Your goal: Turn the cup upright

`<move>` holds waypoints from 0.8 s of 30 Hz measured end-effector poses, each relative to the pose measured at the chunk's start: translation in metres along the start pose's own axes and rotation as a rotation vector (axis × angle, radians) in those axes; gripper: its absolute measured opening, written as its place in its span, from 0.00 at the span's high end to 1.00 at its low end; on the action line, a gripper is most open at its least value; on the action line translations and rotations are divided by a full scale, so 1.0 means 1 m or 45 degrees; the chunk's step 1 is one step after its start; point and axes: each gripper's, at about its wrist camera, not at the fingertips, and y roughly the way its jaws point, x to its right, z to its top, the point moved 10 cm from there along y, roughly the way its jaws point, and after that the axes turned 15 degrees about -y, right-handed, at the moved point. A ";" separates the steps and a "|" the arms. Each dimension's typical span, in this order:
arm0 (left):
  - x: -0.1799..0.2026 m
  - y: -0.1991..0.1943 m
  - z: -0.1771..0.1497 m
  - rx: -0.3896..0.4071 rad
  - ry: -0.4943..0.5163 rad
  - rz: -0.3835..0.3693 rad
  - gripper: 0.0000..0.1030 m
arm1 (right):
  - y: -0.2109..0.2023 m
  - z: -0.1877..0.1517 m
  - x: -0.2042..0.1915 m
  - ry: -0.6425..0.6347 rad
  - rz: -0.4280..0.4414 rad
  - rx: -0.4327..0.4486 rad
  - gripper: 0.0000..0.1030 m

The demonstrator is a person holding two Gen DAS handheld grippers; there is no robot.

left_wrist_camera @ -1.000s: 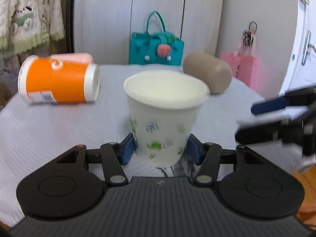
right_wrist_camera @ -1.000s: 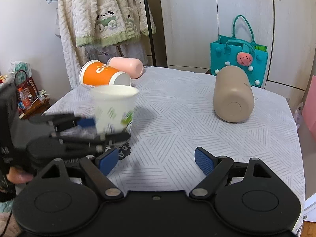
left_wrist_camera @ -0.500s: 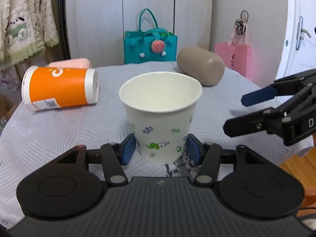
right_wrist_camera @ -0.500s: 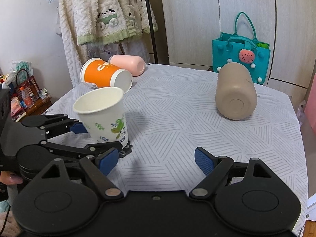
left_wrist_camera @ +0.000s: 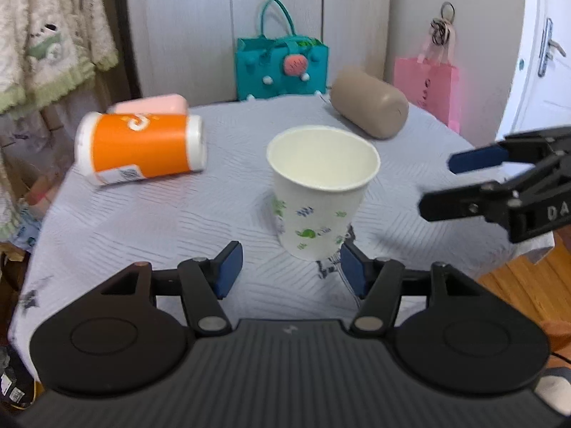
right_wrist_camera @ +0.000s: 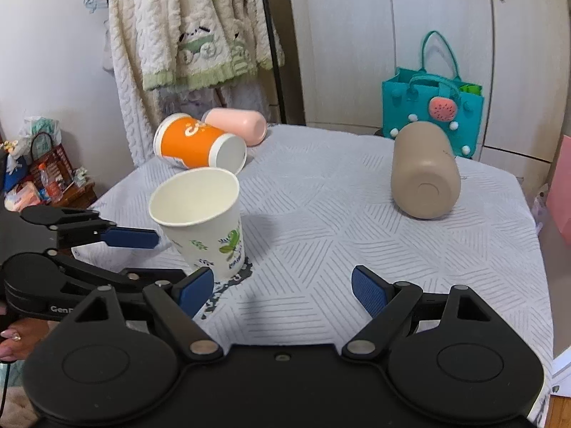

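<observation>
While tilted, paper cup (left_wrist_camera: 322, 192) stands

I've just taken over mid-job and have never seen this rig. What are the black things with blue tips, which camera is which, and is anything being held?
They are two handheld grippers, one per hand, each with a camera looking along its blue-padded fingers. In the left view, the left gripper is open; the white paper cup stands mouth-up on the grey tablecloth, leaning a little, apparently just released. The right gripper is open and empty. The orange cup, pink cup and tan tumbler lie on their sides.
</observation>
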 end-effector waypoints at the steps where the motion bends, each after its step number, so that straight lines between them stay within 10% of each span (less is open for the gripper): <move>1: -0.003 -0.006 0.003 0.008 -0.013 0.015 0.38 | -0.006 0.002 -0.004 -0.003 -0.006 0.017 0.15; 11: -0.025 -0.082 0.030 0.180 -0.082 0.208 0.00 | -0.057 0.016 -0.027 0.089 -0.208 0.142 0.00; 24: -0.034 -0.109 0.011 0.060 -0.138 0.330 0.00 | -0.096 0.027 -0.055 0.109 -0.364 0.171 0.00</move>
